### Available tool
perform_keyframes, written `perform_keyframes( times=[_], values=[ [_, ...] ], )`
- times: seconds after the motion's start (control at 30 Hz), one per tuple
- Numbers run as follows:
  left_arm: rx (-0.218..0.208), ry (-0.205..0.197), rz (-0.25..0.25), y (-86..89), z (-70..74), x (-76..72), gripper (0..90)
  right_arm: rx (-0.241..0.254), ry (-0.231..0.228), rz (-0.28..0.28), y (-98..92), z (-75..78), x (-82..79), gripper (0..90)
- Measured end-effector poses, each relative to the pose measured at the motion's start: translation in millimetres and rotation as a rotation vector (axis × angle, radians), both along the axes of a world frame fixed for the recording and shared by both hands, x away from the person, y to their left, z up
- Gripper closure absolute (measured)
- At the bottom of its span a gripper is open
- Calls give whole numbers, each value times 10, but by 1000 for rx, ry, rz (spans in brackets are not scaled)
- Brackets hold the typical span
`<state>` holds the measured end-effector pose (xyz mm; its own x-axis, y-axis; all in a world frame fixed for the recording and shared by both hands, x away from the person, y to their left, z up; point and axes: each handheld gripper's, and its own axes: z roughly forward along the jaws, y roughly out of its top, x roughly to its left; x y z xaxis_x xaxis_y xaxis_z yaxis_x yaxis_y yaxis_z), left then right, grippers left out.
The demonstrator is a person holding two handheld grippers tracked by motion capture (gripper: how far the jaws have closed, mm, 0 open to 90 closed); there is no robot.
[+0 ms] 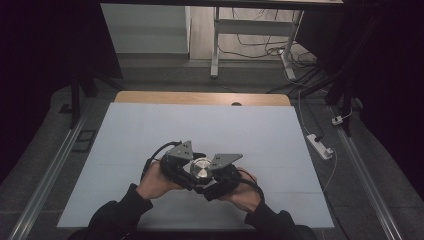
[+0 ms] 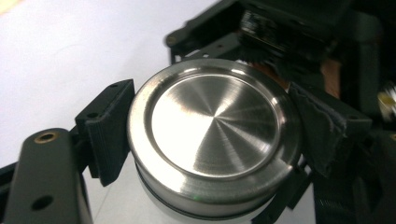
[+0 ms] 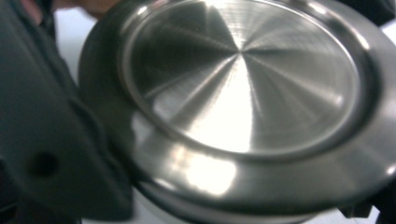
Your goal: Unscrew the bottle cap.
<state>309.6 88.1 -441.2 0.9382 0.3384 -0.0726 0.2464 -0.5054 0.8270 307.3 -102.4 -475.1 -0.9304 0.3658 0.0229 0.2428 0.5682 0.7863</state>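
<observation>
High view: one round steel container with lid [image 1: 202,167], clamped between two hand-held grippers.

Left gripper [image 1: 194,170] grips the metal lid [image 2: 212,126], its ribbed pads [image 2: 109,128] pressed on the rim from both sides; right gripper [image 1: 210,176] is closed from the opposite side, apparently on the body just below, though its contact point is hard to make out. Status, as judged: grasp complete; lid seated, so any turning or lifting off remains. Beneath both tools: white table cover [image 1: 250,130], wooden edge [image 1: 200,98] beyond. Farther out: grey floor, power strip [image 1: 320,146], desk legs [image 1: 215,45], loose cables.
</observation>
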Motion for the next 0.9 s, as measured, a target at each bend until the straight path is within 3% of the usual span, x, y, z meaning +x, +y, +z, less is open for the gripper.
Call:
perform_keyframes(
  times=[0.2,0.33,0.77,0.9],
  values=[
    [-35,-3,128,-78,-29,-25,203,5,-4,-97,-12,-2,26,150],
    [-45,-9,170,-107,-28,-40,204,8,-10,-137,-21,-7,31,150],
    [-92,15,227,-112,19,-54,203,29,-28,-168,-38,17,23,150],
    [-99,14,191,-81,24,-27,200,28,-28,-165,-38,12,22,150]
  ],
)
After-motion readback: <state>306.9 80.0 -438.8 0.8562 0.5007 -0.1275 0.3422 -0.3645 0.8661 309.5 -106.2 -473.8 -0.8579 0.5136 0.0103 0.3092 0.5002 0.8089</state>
